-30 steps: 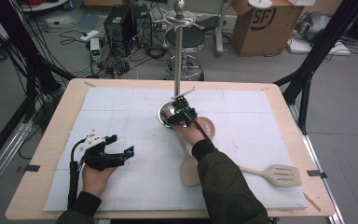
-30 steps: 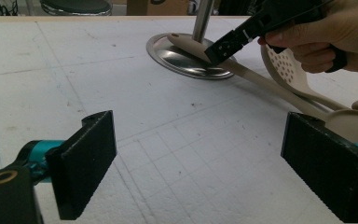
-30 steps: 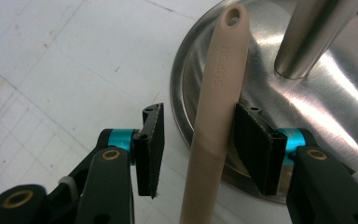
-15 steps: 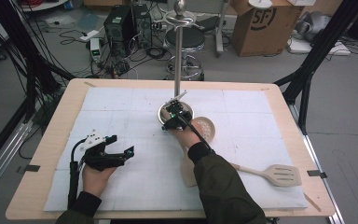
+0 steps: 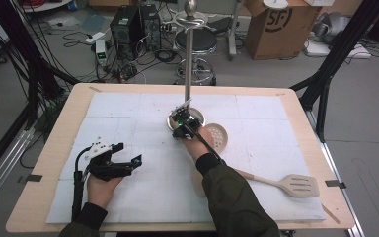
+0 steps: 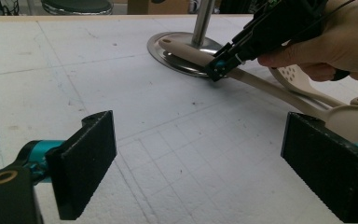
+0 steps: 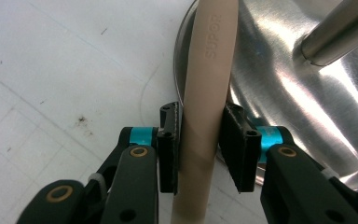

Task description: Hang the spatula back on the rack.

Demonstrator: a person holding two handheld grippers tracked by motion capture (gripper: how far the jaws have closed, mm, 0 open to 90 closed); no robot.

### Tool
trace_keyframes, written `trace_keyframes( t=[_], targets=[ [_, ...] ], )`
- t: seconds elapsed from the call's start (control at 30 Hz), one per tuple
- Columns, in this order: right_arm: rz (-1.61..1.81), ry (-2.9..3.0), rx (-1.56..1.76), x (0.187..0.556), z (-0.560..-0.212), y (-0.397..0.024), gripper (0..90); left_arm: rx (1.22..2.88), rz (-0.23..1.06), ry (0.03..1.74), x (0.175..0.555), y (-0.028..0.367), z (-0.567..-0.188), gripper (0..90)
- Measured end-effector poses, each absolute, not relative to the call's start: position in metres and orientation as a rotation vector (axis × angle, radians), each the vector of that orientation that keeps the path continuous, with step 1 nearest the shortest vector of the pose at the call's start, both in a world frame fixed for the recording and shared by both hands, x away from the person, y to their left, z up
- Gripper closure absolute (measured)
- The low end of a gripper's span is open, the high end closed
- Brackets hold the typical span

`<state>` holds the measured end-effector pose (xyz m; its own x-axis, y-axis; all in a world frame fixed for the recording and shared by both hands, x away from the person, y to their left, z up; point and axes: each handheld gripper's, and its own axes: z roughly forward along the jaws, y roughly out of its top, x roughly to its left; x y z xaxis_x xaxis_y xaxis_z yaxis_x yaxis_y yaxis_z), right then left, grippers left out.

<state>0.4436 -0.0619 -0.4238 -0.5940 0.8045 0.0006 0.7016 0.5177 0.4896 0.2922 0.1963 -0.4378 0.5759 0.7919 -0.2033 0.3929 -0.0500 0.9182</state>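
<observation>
The right gripper [image 7: 199,147] has just been closing its jaws, which now pinch the beige handle [image 7: 207,93] where it lies across the rim of the steel stand base [image 7: 303,102]. The left gripper [image 5: 123,165] rests on the counter [image 5: 276,123] well apart, jaws spread around nothing.

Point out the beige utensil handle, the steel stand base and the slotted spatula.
beige utensil handle [image 7: 209,70], right gripper view, on its lettered shaft.
steel stand base [image 7: 289,107], right gripper view, on the shiny disc.
slotted spatula [image 5: 302,184], high view, on its blade.
</observation>
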Motion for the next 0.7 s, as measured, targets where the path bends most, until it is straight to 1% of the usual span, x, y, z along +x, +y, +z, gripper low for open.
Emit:
trace_keyframes(
  t=[0.1,0.3,0.6,0.7],
  targets=[
    [0.678,2.543,1.303,0.443,-0.423,-0.063,70.3,1.662,0.439,1.003,0.292,0.197,-0.438,10.8],
    [0.844,2.592,1.305,0.439,-0.422,-0.07,71.8,1.661,0.443,1.006,0.292,0.198,-0.438,10.8],
    [1.012,2.552,1.236,0.428,-0.403,-0.078,72.8,1.656,0.445,1.003,0.292,0.198,-0.437,10.8],
    [1.096,2.521,1.194,0.423,-0.392,-0.085,73.0,1.656,0.445,1.004,0.292,0.197,-0.437,10.8]
  ],
)
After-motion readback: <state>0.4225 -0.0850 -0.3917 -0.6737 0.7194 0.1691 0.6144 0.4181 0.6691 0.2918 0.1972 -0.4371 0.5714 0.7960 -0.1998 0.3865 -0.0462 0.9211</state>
